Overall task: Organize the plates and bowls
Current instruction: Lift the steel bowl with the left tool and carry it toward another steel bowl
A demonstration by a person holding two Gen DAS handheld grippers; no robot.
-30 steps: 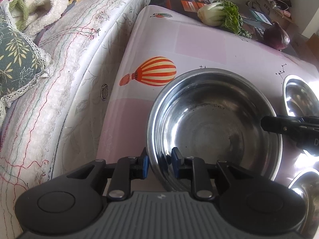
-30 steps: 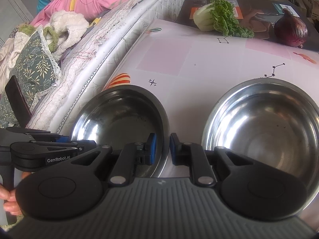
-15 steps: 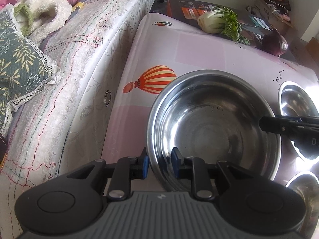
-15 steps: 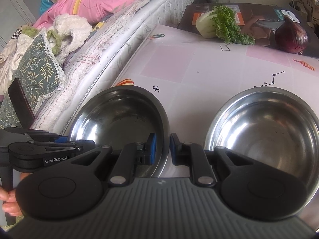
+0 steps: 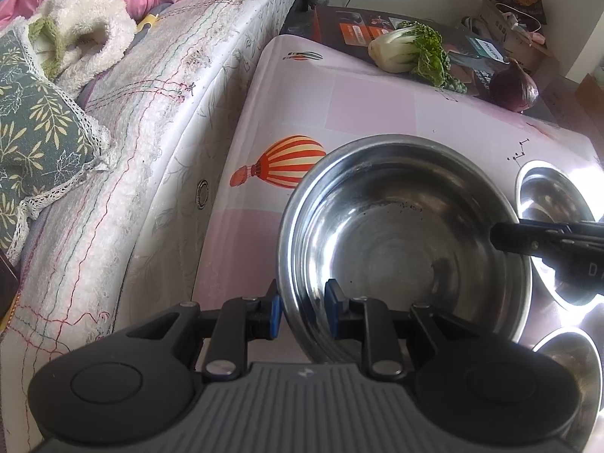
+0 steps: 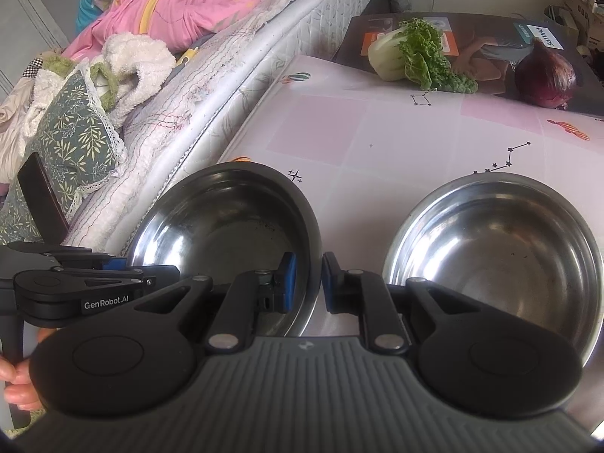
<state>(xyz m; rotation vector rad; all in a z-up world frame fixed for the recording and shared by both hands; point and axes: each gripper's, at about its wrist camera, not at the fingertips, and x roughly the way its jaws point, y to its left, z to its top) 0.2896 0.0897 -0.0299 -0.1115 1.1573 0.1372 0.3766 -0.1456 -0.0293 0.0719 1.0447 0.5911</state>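
Note:
A large steel bowl [image 5: 404, 241] fills the middle of the left wrist view over the pink patterned table [image 5: 362, 109]. My left gripper [image 5: 302, 313] is shut on its near left rim, one blue pad outside and one inside. My right gripper [image 6: 308, 283] is shut on the right rim of the same bowl [image 6: 226, 226], and it shows from the side as a black gripper [image 5: 547, 241] across the bowl. The left gripper [image 6: 94, 287] reaches in from the left. A second steel bowl [image 6: 498, 241] stands to the right. Whether the held bowl touches the table I cannot tell.
A mattress [image 5: 158, 120] with a leaf-print cushion [image 5: 37, 132] and pink bedding runs along the table's left edge. A leafy cabbage [image 6: 411, 53] and a red onion [image 6: 545, 75] lie at the far end. Another small bowl [image 5: 566, 362] sits near right. A hand [image 6: 19, 381] holds the left handle.
Both grippers keep the same hold on the large bowl. The table's pattern and the vegetables have drifted slightly lower in both views.

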